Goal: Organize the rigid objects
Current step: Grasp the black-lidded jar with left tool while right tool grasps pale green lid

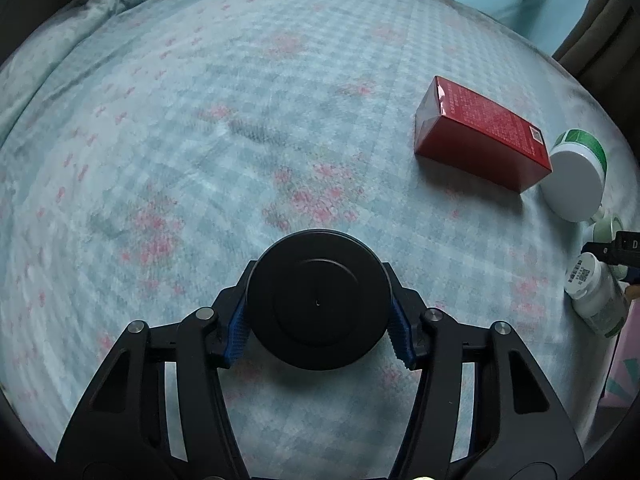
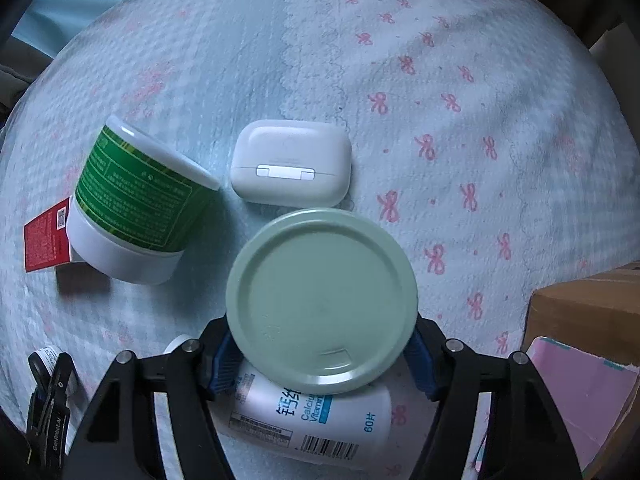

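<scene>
My left gripper (image 1: pixel 319 320) is shut on a round black container (image 1: pixel 319 300), held above the blue checked bedspread. My right gripper (image 2: pixel 320 356) is shut on a pale green round container (image 2: pixel 322 300), seen lid-first, above a white calcium bottle (image 2: pixel 320 428) lying on its side. A green-labelled white jar (image 2: pixel 140 204) lies tipped to the left, also in the left wrist view (image 1: pixel 576 176). A white earbud case (image 2: pixel 291 162) lies just beyond the green container. A red box (image 1: pixel 480 132) lies at the right in the left wrist view; its end shows in the right wrist view (image 2: pixel 46 238).
A cardboard box (image 2: pixel 588 308) with pink contents stands at the right edge. The other gripper shows at the lower left of the right wrist view (image 2: pixel 48 400). The white bottle also shows in the left wrist view (image 1: pixel 596 296). Bedspread (image 1: pixel 200 120) stretches left.
</scene>
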Available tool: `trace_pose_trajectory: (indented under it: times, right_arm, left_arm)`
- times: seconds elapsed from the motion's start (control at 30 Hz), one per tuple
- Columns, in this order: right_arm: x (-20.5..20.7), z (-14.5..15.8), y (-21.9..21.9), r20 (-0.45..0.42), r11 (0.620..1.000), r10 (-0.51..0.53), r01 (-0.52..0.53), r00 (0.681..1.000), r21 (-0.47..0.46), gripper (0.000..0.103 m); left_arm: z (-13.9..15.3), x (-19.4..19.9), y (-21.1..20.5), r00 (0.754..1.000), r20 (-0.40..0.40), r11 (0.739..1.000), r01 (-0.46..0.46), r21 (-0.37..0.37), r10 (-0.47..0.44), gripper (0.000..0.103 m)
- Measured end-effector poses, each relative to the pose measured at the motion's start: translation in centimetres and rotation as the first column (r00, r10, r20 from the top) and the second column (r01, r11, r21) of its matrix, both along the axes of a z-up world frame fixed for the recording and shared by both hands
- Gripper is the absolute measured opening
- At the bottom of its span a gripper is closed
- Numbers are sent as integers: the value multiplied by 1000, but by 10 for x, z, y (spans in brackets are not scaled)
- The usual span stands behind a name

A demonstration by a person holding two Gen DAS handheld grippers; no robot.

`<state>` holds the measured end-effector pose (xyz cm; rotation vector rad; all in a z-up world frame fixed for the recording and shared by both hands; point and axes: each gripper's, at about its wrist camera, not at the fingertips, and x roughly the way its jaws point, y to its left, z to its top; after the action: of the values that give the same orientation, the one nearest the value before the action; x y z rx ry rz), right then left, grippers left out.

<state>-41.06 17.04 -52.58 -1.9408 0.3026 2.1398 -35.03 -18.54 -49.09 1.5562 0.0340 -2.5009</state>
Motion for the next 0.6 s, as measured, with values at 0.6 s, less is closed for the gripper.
trace_pose_trajectory:
  times: [0.6]
  right_arm:
    - [16, 74, -3, -140, 1000, 2, -1, 990, 13, 65]
  left_arm:
    - [63, 16, 19, 996, -69, 998, 57, 3, -57, 53]
